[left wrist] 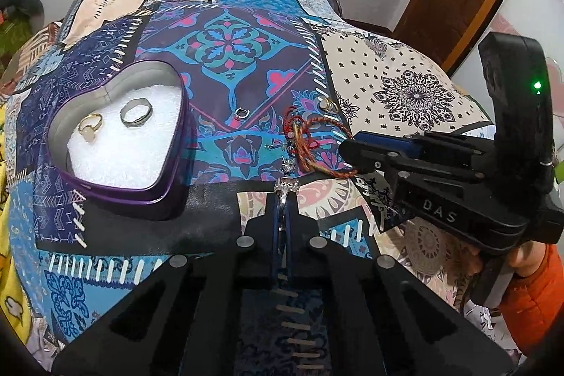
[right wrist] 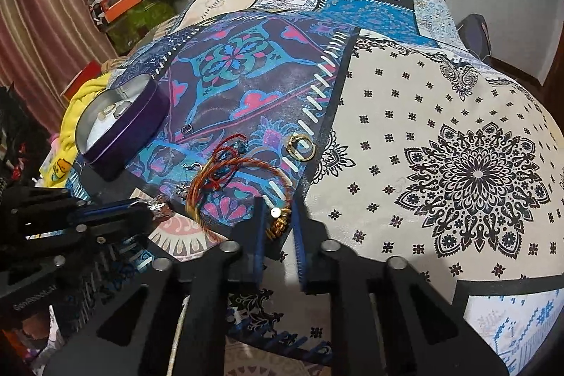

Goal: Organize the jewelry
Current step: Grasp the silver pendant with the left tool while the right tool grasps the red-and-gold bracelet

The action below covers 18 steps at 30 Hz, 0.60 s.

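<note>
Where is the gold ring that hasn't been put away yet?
In the right wrist view, the gold ring lies on the patchwork cloth, just beyond the braided bracelet, right of the heart-shaped tin.

The cloth (left wrist: 387,69) is printed patchwork fabric, matt and smooth. At left of the frame the tin (left wrist: 141,196) is glossy purple metal, with rough white foam (left wrist: 134,147) inside. The rings (left wrist: 135,111) look like shiny metal. The cord (right wrist: 225,171) is twisted thread. The grippers (left wrist: 286,199) are matt black plastic.
</note>
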Each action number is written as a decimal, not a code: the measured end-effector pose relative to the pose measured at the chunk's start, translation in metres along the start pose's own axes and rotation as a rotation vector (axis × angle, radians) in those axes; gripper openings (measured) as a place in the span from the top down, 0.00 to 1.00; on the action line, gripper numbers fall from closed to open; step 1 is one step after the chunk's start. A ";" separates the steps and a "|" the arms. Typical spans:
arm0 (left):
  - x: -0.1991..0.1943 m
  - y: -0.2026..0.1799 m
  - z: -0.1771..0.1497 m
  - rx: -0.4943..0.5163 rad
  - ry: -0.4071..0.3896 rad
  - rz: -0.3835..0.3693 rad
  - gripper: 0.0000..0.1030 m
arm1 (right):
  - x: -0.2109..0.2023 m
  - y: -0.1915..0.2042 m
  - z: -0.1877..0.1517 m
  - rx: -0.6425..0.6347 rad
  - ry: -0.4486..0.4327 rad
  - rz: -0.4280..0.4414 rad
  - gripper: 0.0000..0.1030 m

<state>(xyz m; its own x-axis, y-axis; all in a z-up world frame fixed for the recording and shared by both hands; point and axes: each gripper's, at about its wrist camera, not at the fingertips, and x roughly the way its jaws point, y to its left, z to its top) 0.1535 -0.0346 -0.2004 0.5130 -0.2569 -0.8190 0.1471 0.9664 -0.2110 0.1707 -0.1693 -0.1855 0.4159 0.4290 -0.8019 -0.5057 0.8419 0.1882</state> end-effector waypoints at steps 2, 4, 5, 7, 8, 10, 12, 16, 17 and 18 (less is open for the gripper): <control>-0.004 0.000 -0.001 0.001 -0.005 0.003 0.99 | -0.002 0.000 0.000 0.003 -0.004 -0.005 0.90; -0.009 0.000 -0.001 0.005 -0.014 0.008 0.99 | -0.002 -0.001 0.002 0.008 -0.005 -0.002 0.90; -0.012 0.000 -0.001 0.007 -0.018 0.010 0.99 | -0.004 -0.002 0.001 0.014 -0.006 0.005 0.90; -0.019 0.000 0.000 0.010 -0.033 0.014 0.99 | -0.007 -0.002 0.002 0.022 -0.013 0.008 0.90; -0.022 0.000 0.001 0.011 -0.039 0.016 0.99 | -0.011 -0.001 0.003 0.023 -0.020 0.006 0.90; -0.030 0.000 0.003 0.013 -0.057 0.018 0.99 | -0.016 0.000 0.005 0.024 -0.032 0.006 0.90; -0.037 0.001 0.005 0.013 -0.073 0.022 0.99 | -0.021 0.000 0.008 0.024 -0.045 0.004 0.90; -0.052 0.001 0.007 0.017 -0.104 0.028 0.99 | -0.038 0.003 0.013 0.025 -0.088 -0.002 0.90; -0.054 0.001 0.007 0.017 -0.107 0.027 0.99 | -0.043 0.003 0.014 0.023 -0.101 -0.006 0.90; -0.055 0.001 0.007 0.018 -0.107 0.023 0.99 | -0.046 0.005 0.016 0.022 -0.111 -0.009 0.90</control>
<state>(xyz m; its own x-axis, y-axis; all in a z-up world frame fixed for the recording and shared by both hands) 0.1314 -0.0197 -0.1517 0.6034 -0.2353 -0.7619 0.1487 0.9719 -0.1824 0.1609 -0.1798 -0.1385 0.5017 0.4542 -0.7362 -0.4857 0.8522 0.1948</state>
